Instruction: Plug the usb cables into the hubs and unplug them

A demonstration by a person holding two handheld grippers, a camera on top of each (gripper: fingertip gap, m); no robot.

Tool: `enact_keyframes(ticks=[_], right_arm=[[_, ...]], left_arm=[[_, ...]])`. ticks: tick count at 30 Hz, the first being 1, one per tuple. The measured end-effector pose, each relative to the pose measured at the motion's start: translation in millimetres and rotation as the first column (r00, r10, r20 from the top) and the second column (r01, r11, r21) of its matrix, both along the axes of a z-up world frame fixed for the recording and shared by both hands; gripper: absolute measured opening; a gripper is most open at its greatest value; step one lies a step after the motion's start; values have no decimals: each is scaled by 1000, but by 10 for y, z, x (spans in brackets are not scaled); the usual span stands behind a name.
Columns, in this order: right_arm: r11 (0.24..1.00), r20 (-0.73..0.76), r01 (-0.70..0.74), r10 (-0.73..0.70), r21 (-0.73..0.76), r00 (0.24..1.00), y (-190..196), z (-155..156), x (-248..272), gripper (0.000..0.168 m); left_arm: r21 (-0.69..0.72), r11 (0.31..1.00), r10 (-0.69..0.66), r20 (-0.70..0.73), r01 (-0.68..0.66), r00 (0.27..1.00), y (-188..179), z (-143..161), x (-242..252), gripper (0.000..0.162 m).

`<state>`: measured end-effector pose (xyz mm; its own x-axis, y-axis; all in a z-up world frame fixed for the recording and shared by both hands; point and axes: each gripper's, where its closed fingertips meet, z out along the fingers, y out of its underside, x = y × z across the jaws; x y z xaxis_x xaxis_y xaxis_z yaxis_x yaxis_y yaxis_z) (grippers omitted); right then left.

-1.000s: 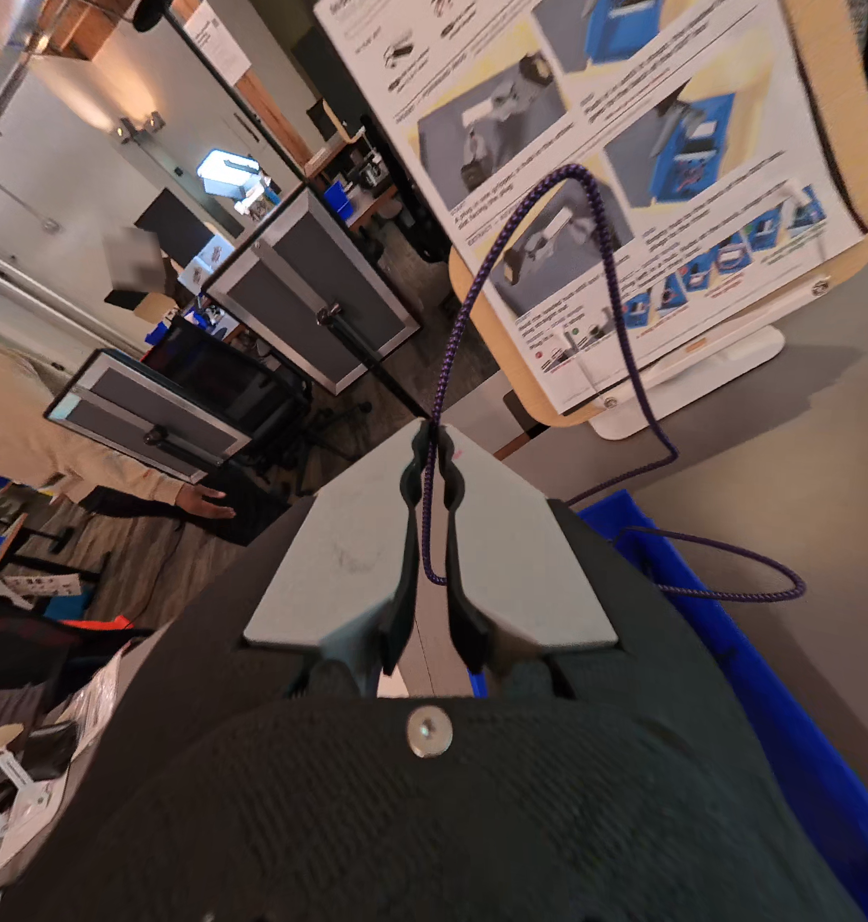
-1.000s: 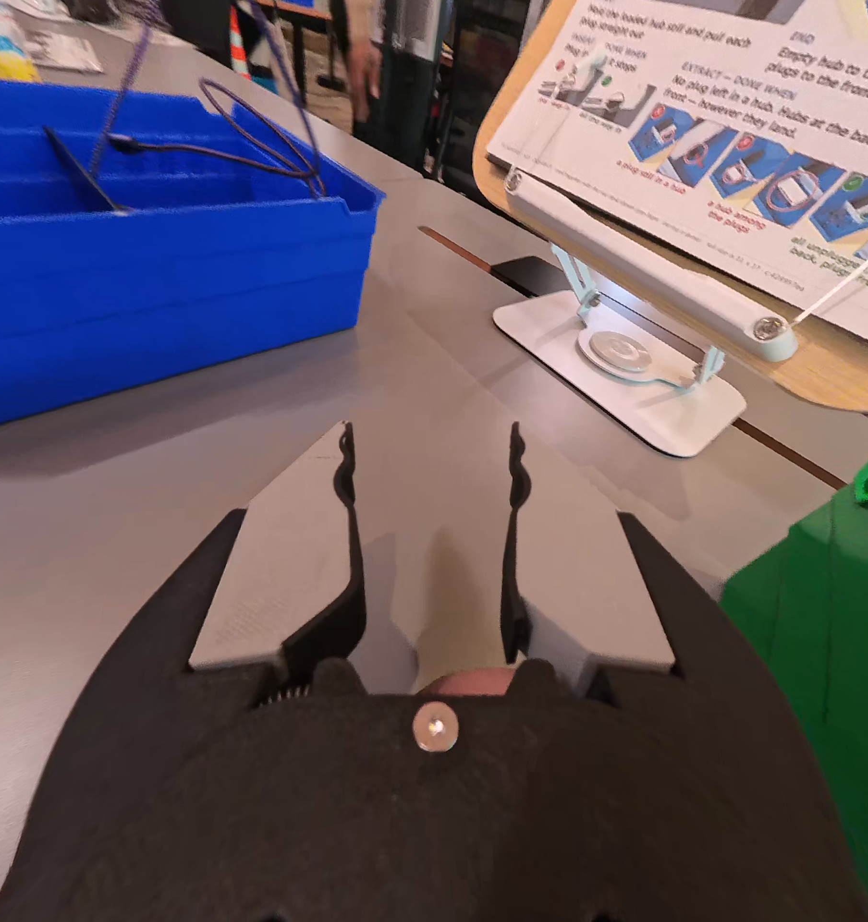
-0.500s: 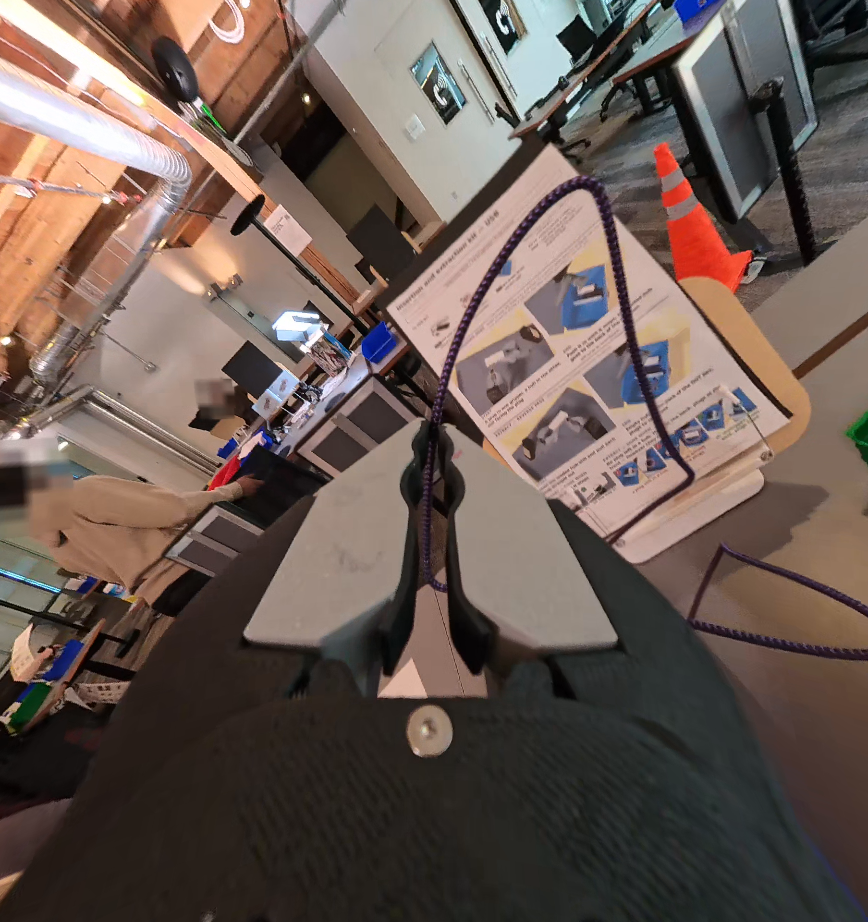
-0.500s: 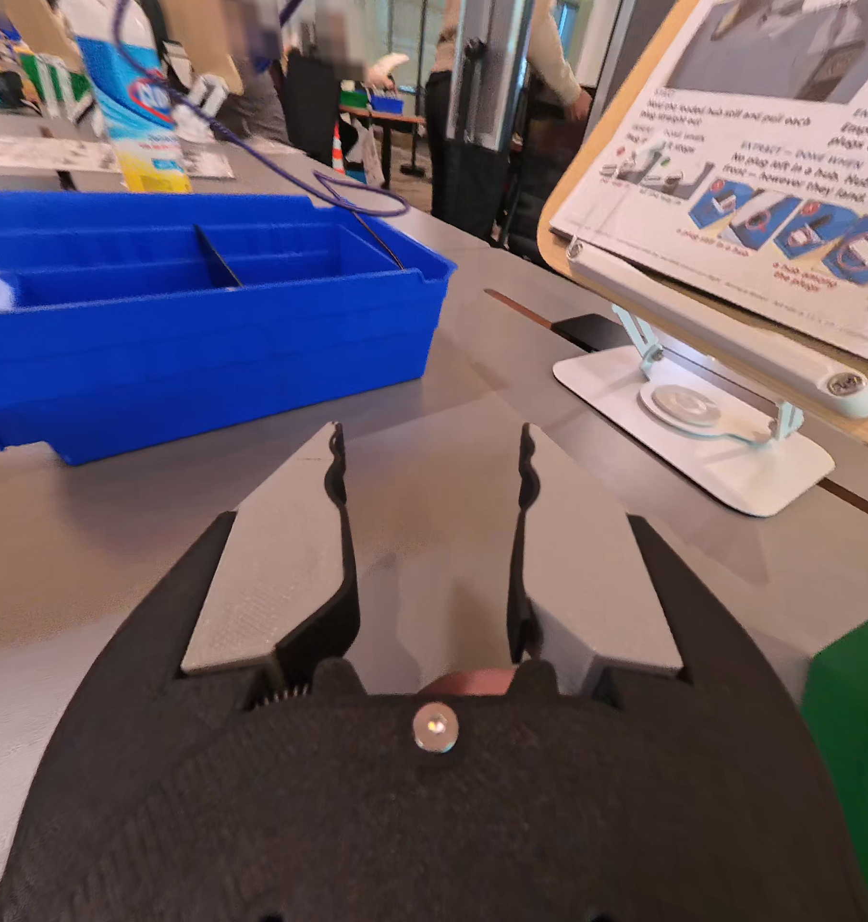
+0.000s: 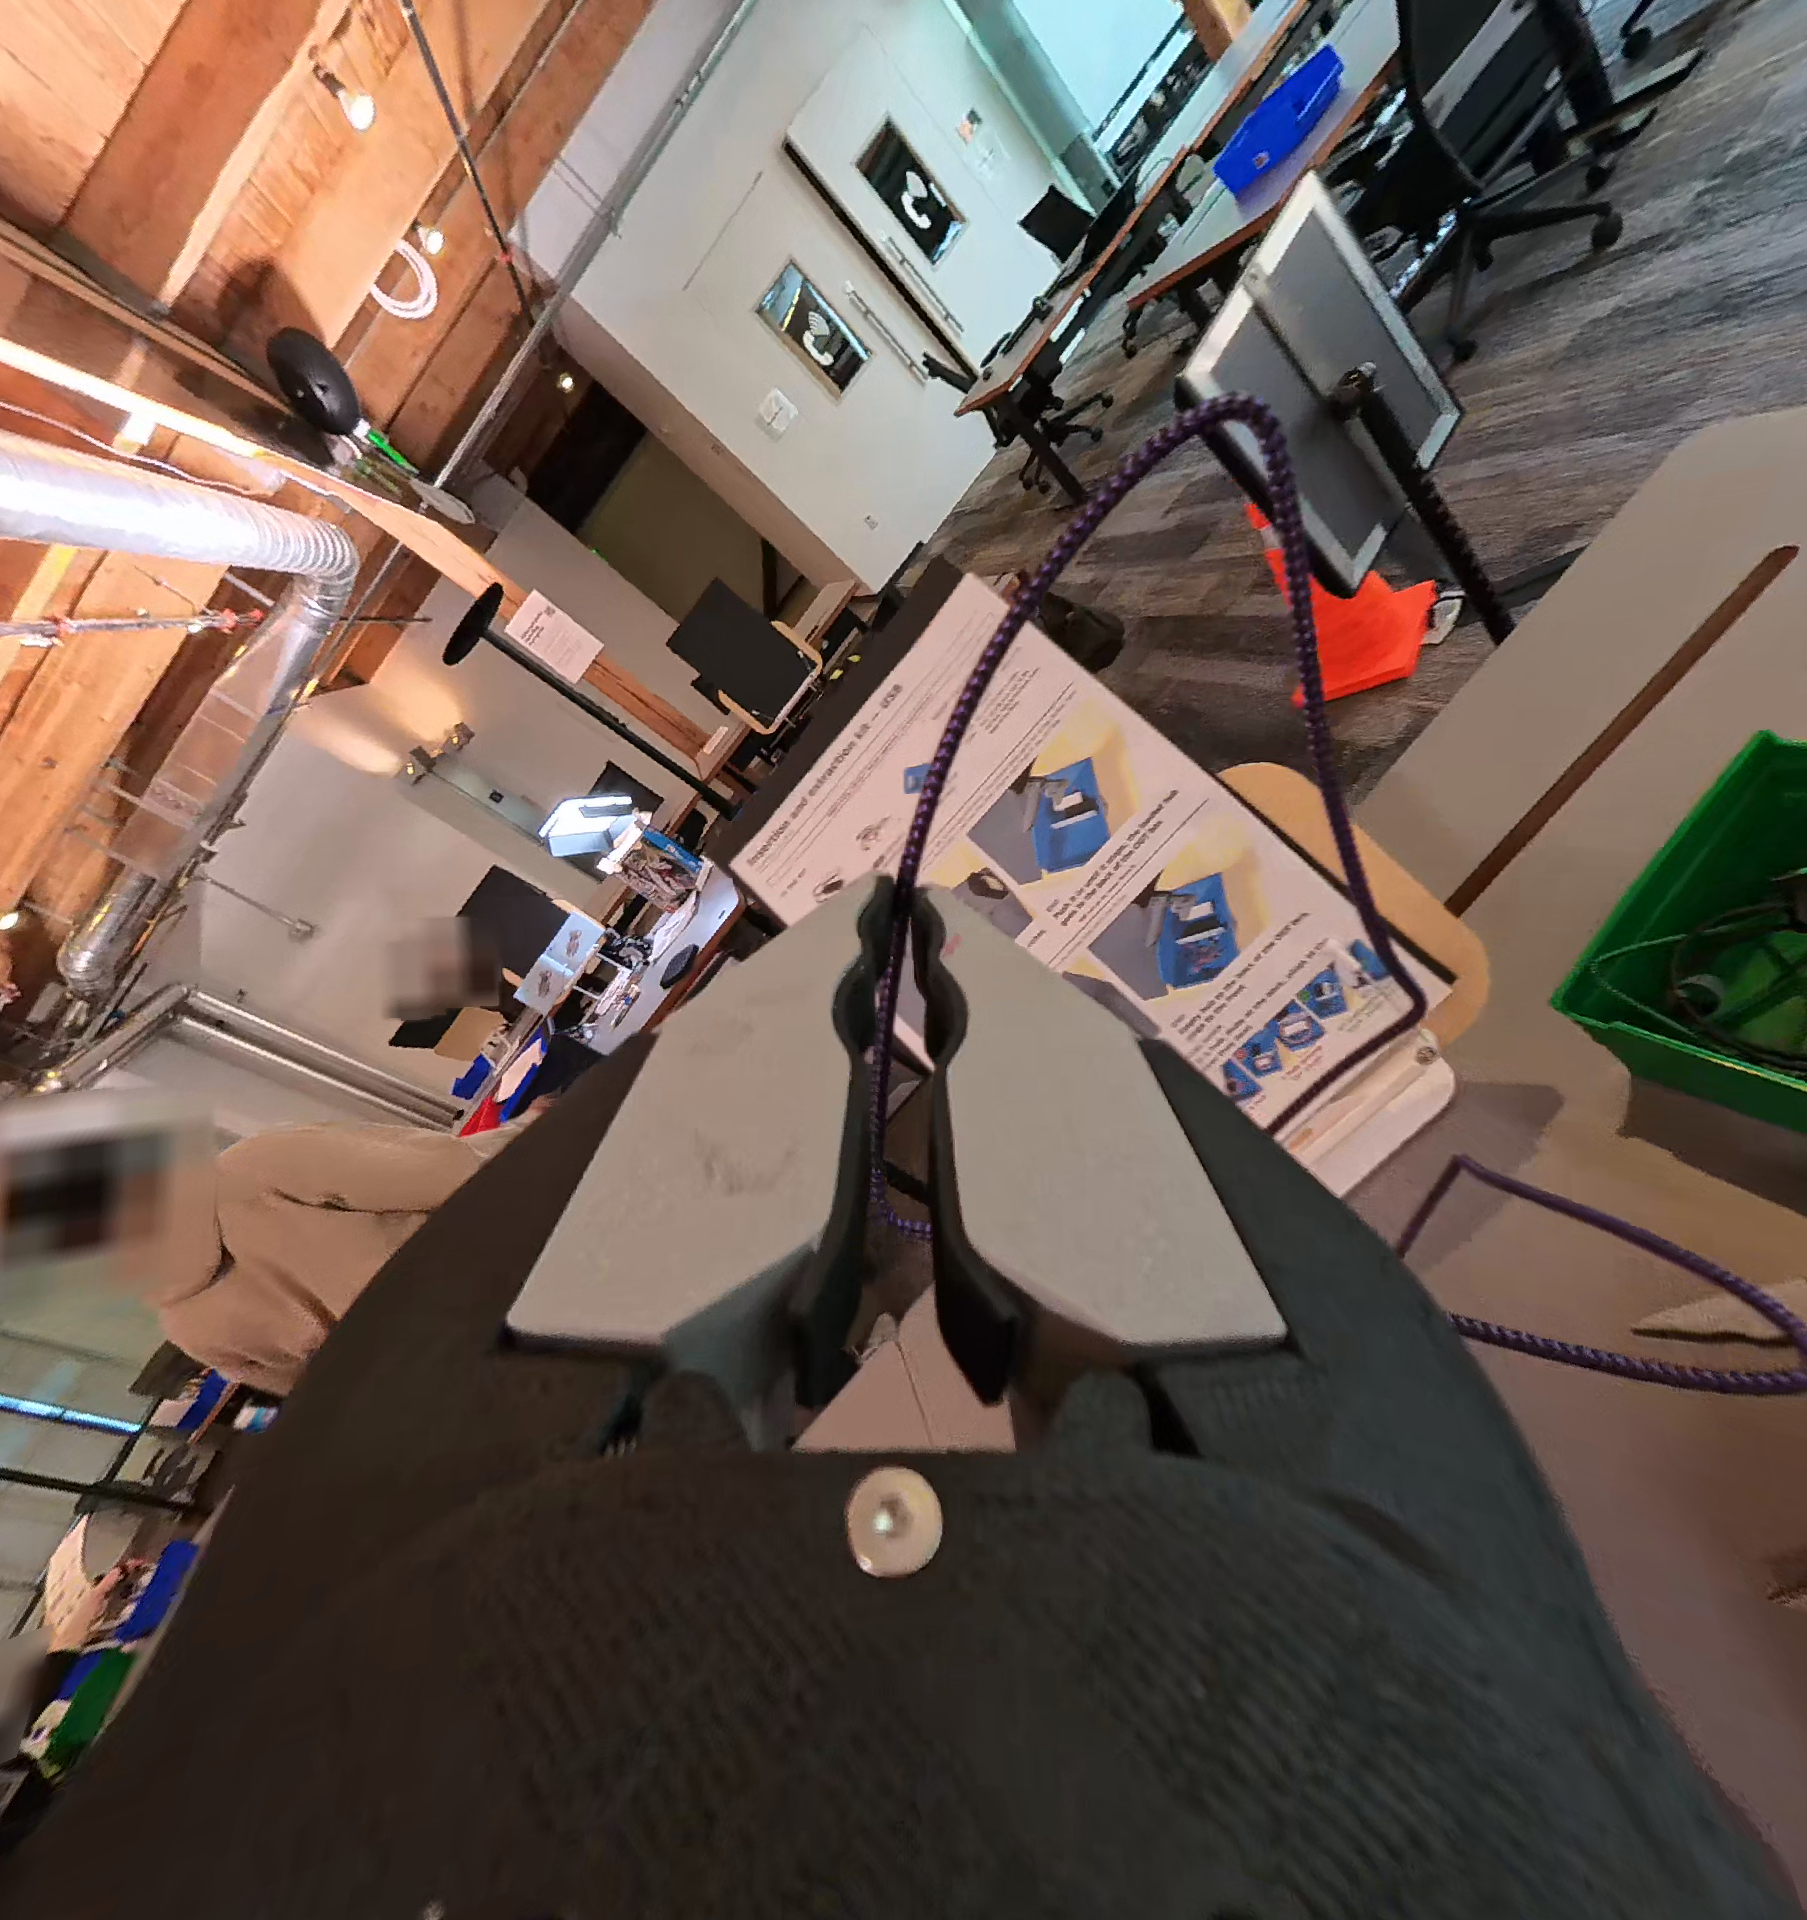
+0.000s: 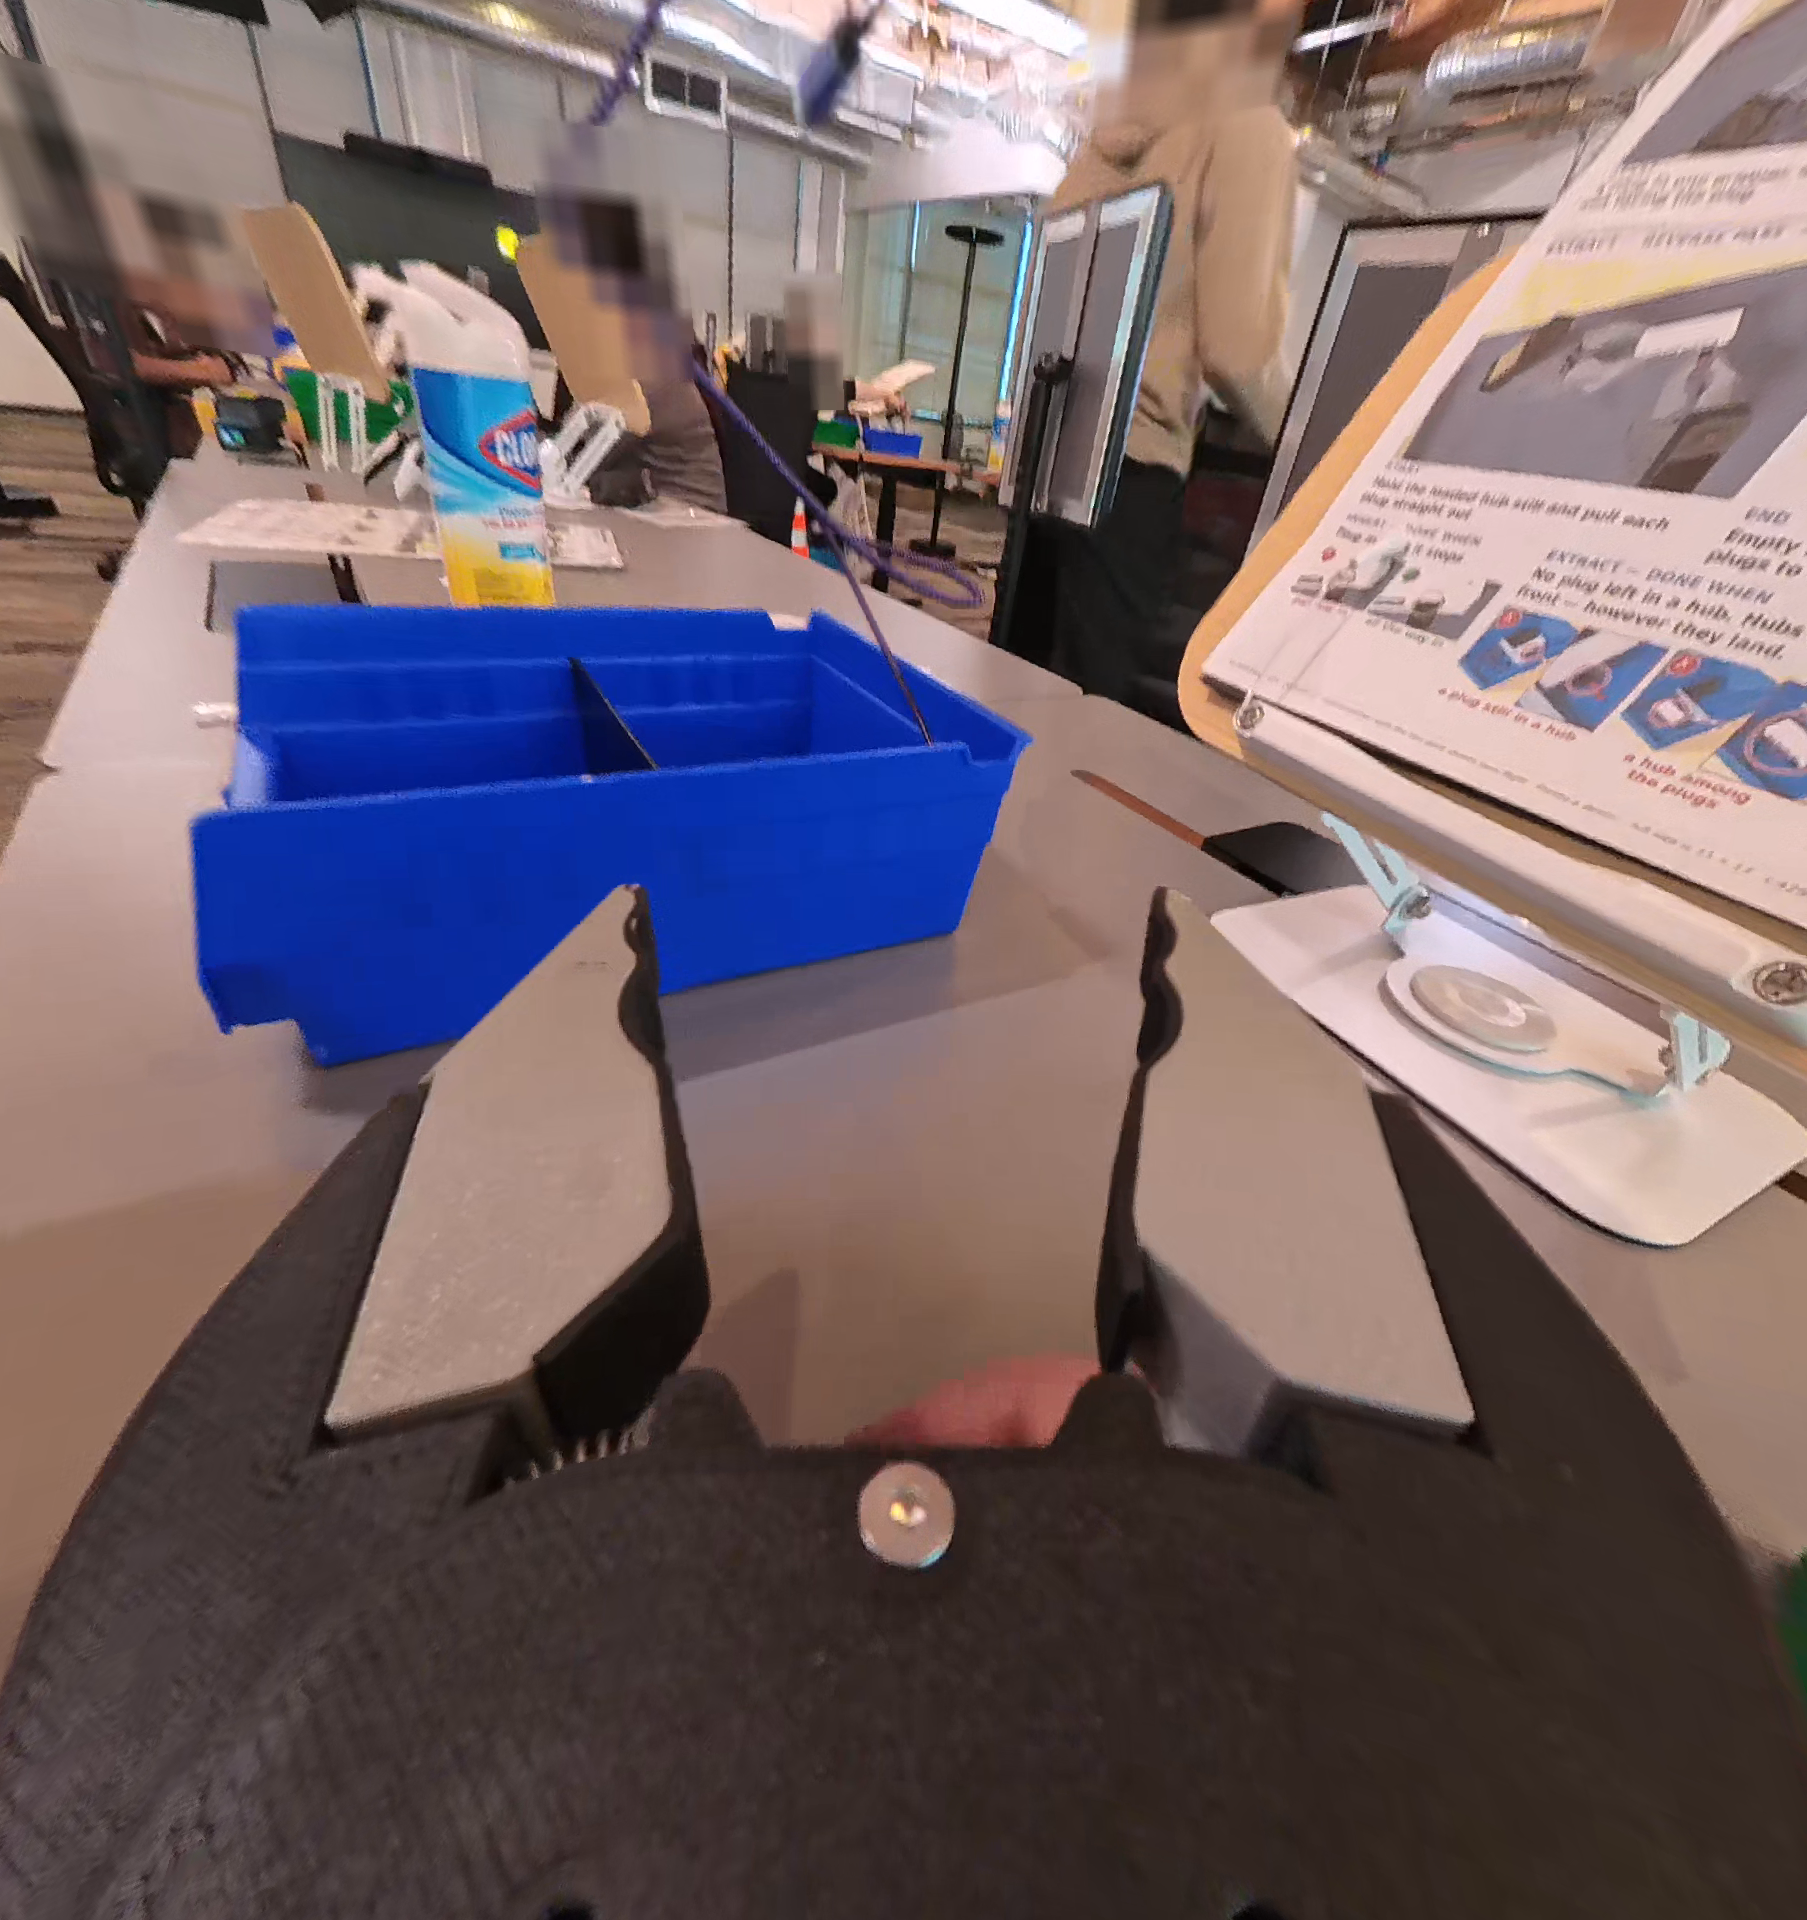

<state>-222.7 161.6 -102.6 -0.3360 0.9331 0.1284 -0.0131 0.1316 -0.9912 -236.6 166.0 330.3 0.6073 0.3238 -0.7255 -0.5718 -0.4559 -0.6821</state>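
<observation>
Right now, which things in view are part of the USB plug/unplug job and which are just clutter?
Job:
- purple braided cable, pinched in the left gripper
- right gripper, open and empty
- blue divided bin
- green bin of dark cables
- instruction sheet on its stand

Lying about:
- spray bottle
- orange cone

The purple cable (image 5: pixel 1325 727) runs off the right wrist view's top edge, both plugs unseen. The green bin (image 5: pixel 1709 935) is cut by the left wrist view's right edge, its dark cords a tangle too small to sort. The instruction sheet (image 6: pixel 1657 499) spills past the frame.
</observation>
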Motion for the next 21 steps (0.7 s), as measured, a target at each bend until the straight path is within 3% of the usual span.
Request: enact_keyframes(ticks=[3, 7, 16, 21], right_arm=[[997, -73, 0, -5, -71, 997, -54, 211, 16, 109], [985, -141, 88, -110, -151, 984, -54, 452, -61, 148], [950, -342, 218, -286, -225, 895, 385, 973, 273, 154], [958, -267, 96, -170, -268, 949, 135, 949, 33, 157]], left_arm=[[-14, 999, -37, 58, 38, 998, 93, -175, 97, 0], [-55, 996, -68, 92, 73, 993, 204, -500, 165, 0], [-172, 983, -35, 197, 70, 980, 127, -1288, -96, 0], [-235, 958, -93, 292, 166, 952, 293, -1791, 108, 0]])
